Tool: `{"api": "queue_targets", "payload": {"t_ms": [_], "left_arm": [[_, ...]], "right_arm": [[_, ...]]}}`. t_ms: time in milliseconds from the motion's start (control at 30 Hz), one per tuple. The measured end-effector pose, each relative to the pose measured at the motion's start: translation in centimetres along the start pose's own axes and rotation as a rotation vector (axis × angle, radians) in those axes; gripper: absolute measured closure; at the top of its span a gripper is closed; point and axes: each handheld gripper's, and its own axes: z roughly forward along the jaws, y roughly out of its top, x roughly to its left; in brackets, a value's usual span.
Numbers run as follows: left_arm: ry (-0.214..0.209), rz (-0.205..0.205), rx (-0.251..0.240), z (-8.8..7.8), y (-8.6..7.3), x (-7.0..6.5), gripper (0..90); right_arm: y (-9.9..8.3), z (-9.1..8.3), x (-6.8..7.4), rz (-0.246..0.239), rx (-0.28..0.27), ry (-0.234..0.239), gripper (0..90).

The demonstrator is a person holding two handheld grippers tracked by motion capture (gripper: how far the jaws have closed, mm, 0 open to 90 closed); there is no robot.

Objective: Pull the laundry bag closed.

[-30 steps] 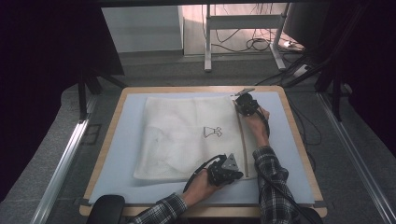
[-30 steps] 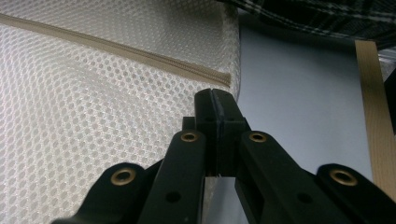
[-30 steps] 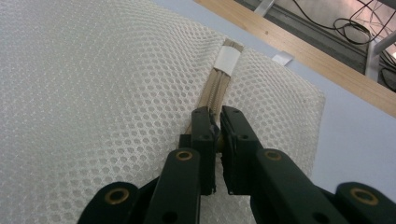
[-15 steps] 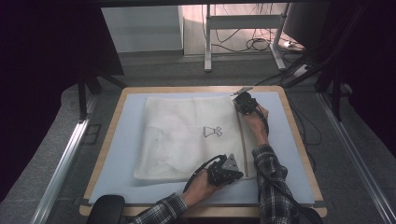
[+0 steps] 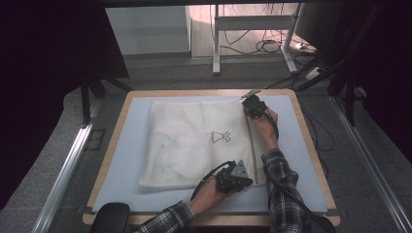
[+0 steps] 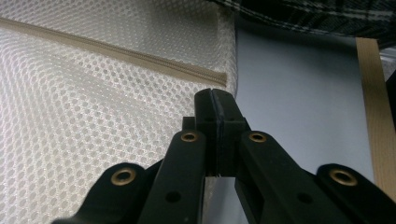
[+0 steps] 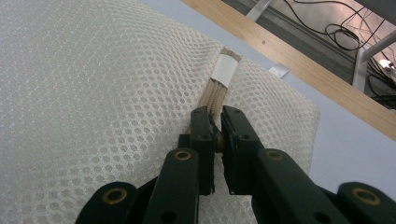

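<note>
Right gripper (image 7: 215,122) clamped on the zipper pull (image 7: 217,135) at the far end of the mesh bag's (image 5: 194,141) zipper (image 5: 251,145). Left gripper (image 6: 215,100), jaws pressed together, pins the bag's near corner just past the zipper's end. Bag lies flat on the blue mat (image 5: 121,160), wooden table edge (image 5: 204,92) beyond; grey floor, cables (image 5: 265,46) behind. Right gripper view shows a white tab (image 7: 224,71) on the zipper; high view shows a small black print (image 5: 221,137) mid-bag.

mesh bag (image 5: 194,141) on table (image 5: 121,160), tools (image 5: 253,106) at zipper edge
</note>
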Motion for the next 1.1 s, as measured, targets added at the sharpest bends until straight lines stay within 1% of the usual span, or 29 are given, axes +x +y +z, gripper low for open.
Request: {"api": "queue_targets", "payload": {"t_ms": [100,133,200,233,267,300,367,500,600,700,733,800,833,967,1000,1100], "left_arm": [[-0.01,-0.009,-0.002,0.0,0.0,0.2,89.8],[-0.007,-0.018,-0.002,-0.1,0.0,0.2,88.0],[-0.013,-0.037,-0.003,-0.2,0.0,0.4,82.2],[-0.021,-0.057,-0.001,-0.4,0.1,0.5,79.4],[-0.027,-0.072,-0.007,-0.4,0.2,0.5,75.1],[-0.028,-0.08,-0.005,-0.5,0.3,0.5,70.0],[-0.019,-0.074,-0.011,-0.9,0.5,0.2,63.5],[-0.006,-0.057,-0.017,-1.2,0.8,-0.3,49.4],[0.006,-0.063,-0.024,-1.3,0.8,-0.3,39.5],[0.005,-0.087,-0.021,-1.5,0.5,0.0,30.4],[0.01,-0.098,-0.025,-1.5,0.4,0.1,28.0],[0.023,-0.109,-0.01,-1.8,0.2,0.4,24.4],[0.024,-0.122,-0.011,-1.9,0.0,0.6,22.2],[0.017,-0.164,-0.037,-2.8,-0.5,1.2,17.5],[0.016,-0.172,-0.043,-3.0,-0.6,1.3,16.3],[0.035,-0.176,-0.033,-3.6,-0.7,1.5,11.3]], "right_arm": [[-0.1,-0.2,-0.1,0.012,-0.005,0.008,79.1],[-0.2,-0.4,0.0,0.017,-0.011,0.011,77.3],[-0.2,-0.6,0.0,0.03,-0.017,0.029,73.0],[-0.2,-0.6,0.1,0.032,-0.015,0.035,71.4],[-0.3,-0.7,0.2,0.031,-0.009,0.038,70.0],[-0.3,-0.7,0.3,0.03,-0.01,0.037,68.7],[-0.5,-0.9,0.4,0.038,-0.014,0.041,65.3],[-0.9,-1.6,0.3,0.087,-0.031,0.073,55.8],[-1.1,-2.0,0.2,0.103,-0.032,0.092,49.9],[-1.2,-2.4,0.3,0.096,-0.025,0.105,44.9],[-1.3,-2.5,0.3,0.094,-0.024,0.108,43.2],[-1.4,-2.8,0.4,0.078,-0.02,0.112,40.9],[-1.5,-3.0,0.5,0.078,-0.018,0.112,39.9],[-1.8,-3.6,0.6,0.075,-0.02,0.129,35.8],[-1.9,-3.7,0.6,0.081,-0.02,0.134,34.9],[-2.1,-3.9,0.8,0.077,-0.022,0.143,32.7]]}}
